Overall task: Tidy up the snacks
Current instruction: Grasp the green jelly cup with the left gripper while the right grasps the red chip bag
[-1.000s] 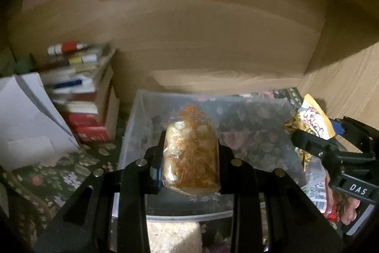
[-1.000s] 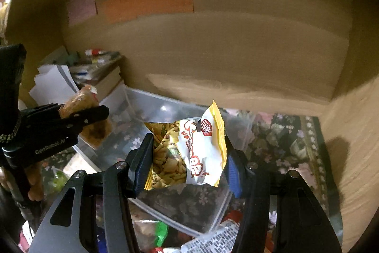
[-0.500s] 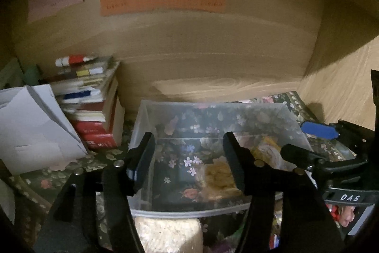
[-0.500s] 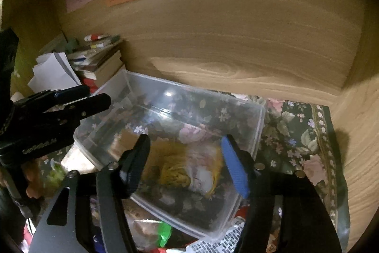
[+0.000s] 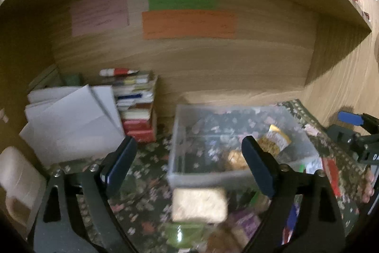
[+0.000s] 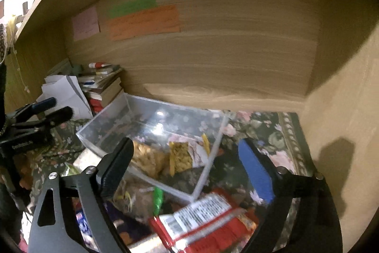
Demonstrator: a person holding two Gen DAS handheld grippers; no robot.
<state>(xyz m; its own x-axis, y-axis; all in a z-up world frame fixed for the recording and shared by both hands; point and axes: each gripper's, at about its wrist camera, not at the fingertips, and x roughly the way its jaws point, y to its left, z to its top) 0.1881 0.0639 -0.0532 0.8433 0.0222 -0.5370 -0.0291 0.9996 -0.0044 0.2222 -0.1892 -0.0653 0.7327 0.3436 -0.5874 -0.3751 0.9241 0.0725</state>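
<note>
Above clear bin, both tongs wide, empty.

Left gripper: jaws spread wide, nothing between the pads, pointing toward 12 o'clock. Right gripper: jaws likewise wide apart, empty, pointing toward 12 o'clock, level with the left one

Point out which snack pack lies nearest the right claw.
The red pack with the white label panel: it lies outside the clear bin, right under the open right claw. The two yellowish packs sit farther off, inside the bin.
</note>
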